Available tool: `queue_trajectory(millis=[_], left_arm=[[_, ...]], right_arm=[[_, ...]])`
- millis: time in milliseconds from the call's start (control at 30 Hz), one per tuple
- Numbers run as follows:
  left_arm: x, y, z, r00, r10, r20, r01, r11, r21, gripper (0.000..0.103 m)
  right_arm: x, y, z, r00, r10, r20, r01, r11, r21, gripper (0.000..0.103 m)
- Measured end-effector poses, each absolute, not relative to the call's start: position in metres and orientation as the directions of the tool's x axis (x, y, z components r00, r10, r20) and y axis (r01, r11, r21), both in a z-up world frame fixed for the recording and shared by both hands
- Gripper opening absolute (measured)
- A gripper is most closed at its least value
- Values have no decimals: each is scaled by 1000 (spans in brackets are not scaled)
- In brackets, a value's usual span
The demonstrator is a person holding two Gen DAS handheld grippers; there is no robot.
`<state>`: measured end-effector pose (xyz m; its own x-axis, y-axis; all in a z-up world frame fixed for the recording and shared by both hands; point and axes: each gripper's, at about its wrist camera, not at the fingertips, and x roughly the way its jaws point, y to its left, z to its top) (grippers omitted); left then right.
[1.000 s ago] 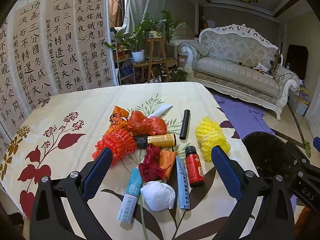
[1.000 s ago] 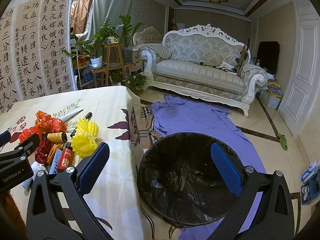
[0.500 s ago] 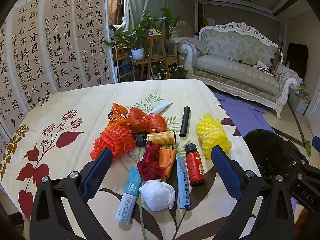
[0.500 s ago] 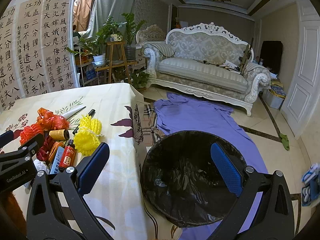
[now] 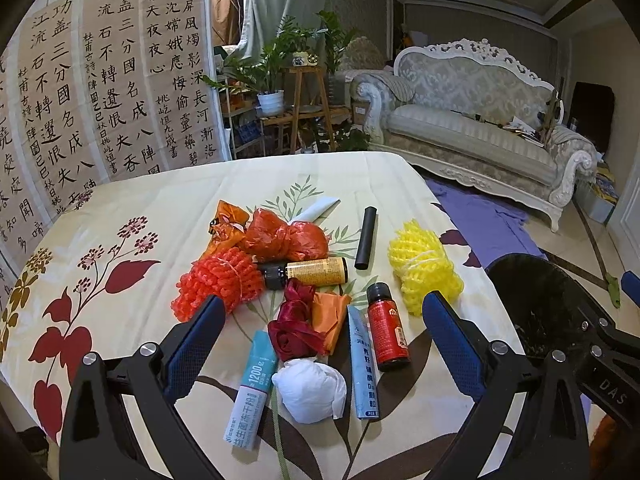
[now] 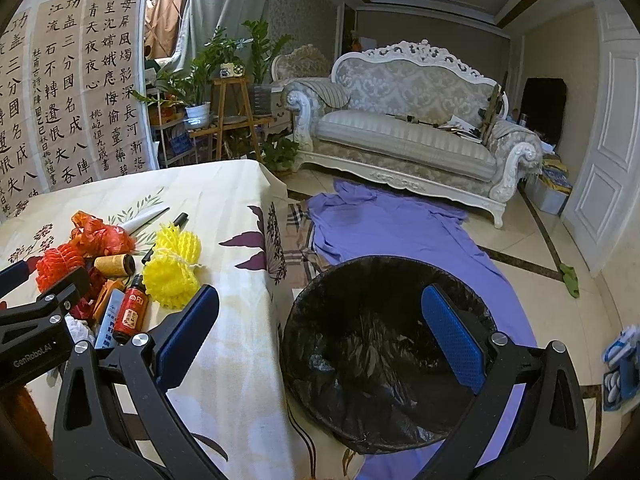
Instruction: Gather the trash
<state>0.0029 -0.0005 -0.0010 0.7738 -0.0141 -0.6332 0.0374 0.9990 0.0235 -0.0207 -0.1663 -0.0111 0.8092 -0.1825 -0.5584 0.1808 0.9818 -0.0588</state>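
Note:
A heap of trash lies on the flowered tablecloth [image 5: 132, 208]: an orange foam net [image 5: 218, 282], red plastic bags [image 5: 286, 236], a yellow-labelled bottle [image 5: 310, 272], a red-labelled bottle [image 5: 387, 328], a yellow foam net [image 5: 424, 266], a dark red ribbon flower [image 5: 294, 330], a white paper wad [image 5: 310, 390], two slim boxes [image 5: 250, 392] and a black tube [image 5: 366, 238]. My left gripper [image 5: 320, 348] hangs open just above the near side of the heap. My right gripper [image 6: 320, 344] is open over the rim of the black-lined bin [image 6: 384, 356], holding nothing.
The bin [image 5: 536, 300] stands on the floor by the table's right edge, on a purple cloth [image 6: 400, 228]. A white sofa [image 6: 408, 136], a plant stand [image 6: 232, 112] and a calligraphy screen [image 5: 100, 92] stand beyond. A white door [image 6: 608, 140] is at the right.
Both grippers have shifted slightly forward, so the heap and the bin look a little nearer. Nothing was picked up; both stay open.

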Motion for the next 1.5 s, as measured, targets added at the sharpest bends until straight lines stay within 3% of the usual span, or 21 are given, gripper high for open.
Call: queue_trajectory(millis=[667, 700, 733, 800, 933, 1033, 1200, 1500], left_arm=[[6, -3, -5, 755, -23, -655, 69, 997, 45, 95], [6, -3, -5, 753, -24, -657, 70, 997, 44, 93], [6, -2, -5, 751, -23, -660, 68, 997, 42, 80], [7, 2, -7, 737, -19, -676, 62, 997, 40, 67], [7, 16, -7, 729, -23, -684, 43, 999, 12, 67], [5, 30, -3, 741, -4, -672, 20, 1000, 16, 67], [14, 60, -4, 741, 46, -670, -42, 999, 23, 67], [44, 90, -20, 700, 55, -712, -66, 998, 12, 67]], right_arm=[[-16, -169, -18, 793, -170, -585, 182, 983, -39, 99], [-16, -169, -18, 793, -168, -586, 180, 983, -38, 99], [-15, -168, -19, 791, -167, -588, 178, 983, -38, 99], [-14, -165, -19, 791, -161, -590, 171, 984, -38, 99], [-11, -158, -18, 793, -135, -594, 145, 989, -31, 98], [-8, -152, -16, 793, -126, -597, 133, 991, -32, 85], [4, -140, -15, 788, -71, -611, 88, 996, -2, 77], [27, -114, -19, 780, -18, -626, 24, 1000, 2, 77]])
